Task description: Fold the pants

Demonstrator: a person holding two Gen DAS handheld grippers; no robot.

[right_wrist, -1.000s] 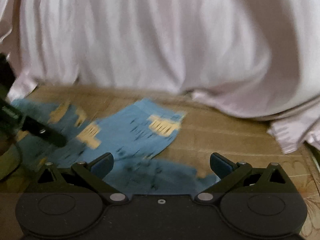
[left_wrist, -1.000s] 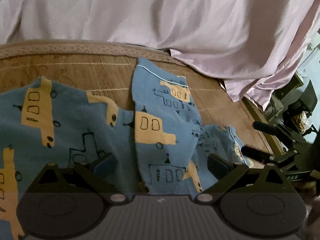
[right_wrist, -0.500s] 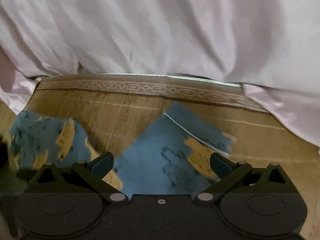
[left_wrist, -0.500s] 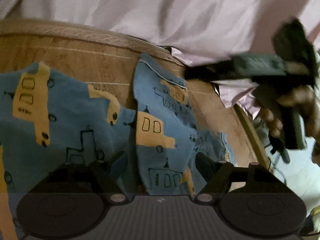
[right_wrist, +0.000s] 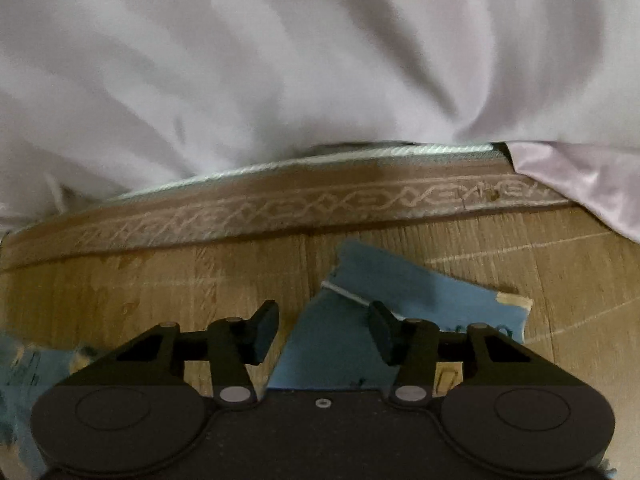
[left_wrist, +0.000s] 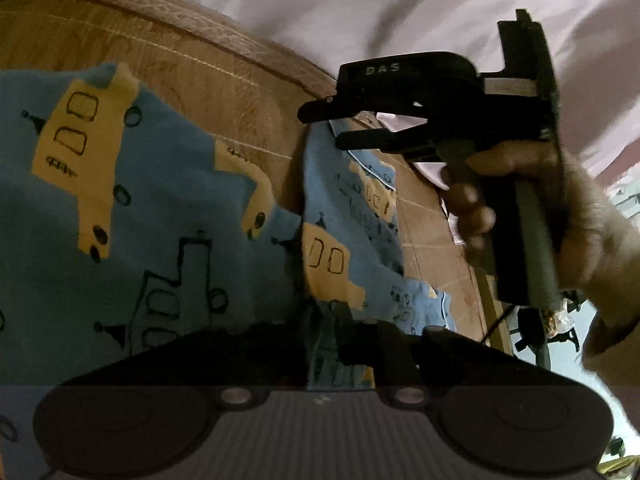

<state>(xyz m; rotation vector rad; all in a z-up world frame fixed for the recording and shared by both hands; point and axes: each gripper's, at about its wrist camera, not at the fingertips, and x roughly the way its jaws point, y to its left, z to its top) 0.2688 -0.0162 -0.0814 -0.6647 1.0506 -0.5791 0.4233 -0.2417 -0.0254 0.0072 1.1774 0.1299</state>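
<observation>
Blue pants [left_wrist: 160, 240] printed with yellow vehicles lie spread on a woven mat [left_wrist: 240, 92]. My left gripper [left_wrist: 326, 320] is shut on a raised fold of the pants near the crotch. In the left wrist view, a hand [left_wrist: 580, 220] holds my right gripper [left_wrist: 322, 127] over the far leg's hem. In the right wrist view, my right gripper [right_wrist: 322, 332] is open with its jaws half narrowed. The white-piped hem corner [right_wrist: 400, 280] of the leg lies between and just beyond its fingers.
A pale pink sheet [right_wrist: 280, 80] is heaped along the far side of the mat [right_wrist: 160, 280], past its patterned border [right_wrist: 320, 204]. The mat's right edge [left_wrist: 488, 292] drops off to dark clutter beyond.
My left gripper closed from wide open onto the pants fold. The right gripper swung in over the far leg hem, lowered toward it and narrowed its jaws.
</observation>
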